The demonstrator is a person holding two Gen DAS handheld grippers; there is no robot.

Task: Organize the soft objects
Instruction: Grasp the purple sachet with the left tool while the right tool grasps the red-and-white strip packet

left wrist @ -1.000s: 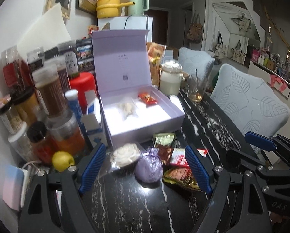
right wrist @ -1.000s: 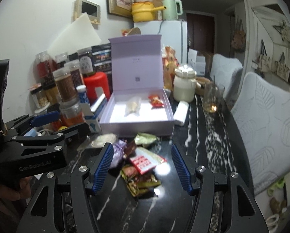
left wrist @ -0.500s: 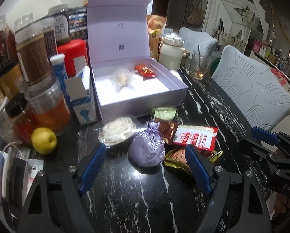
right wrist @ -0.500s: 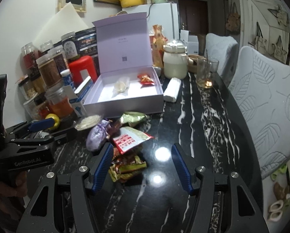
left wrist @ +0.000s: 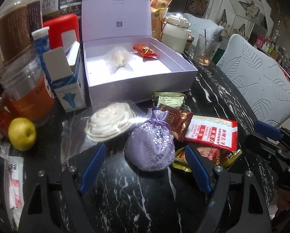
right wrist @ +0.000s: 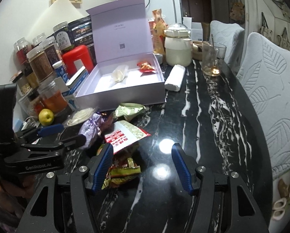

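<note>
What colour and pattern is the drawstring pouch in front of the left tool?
Lavender satin drawstring pouch with a woven floral pattern; the left wrist view shows it best.

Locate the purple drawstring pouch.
In the left wrist view the purple drawstring pouch lies on the black marble table, just ahead of the open left gripper, between the white coiled item and the snack packets.

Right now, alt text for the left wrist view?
The open left gripper frames a lilac drawstring pouch on a black marble table, a white fabric rose and snack packets beside it. Behind stands an open lilac box holding two small items.
</note>
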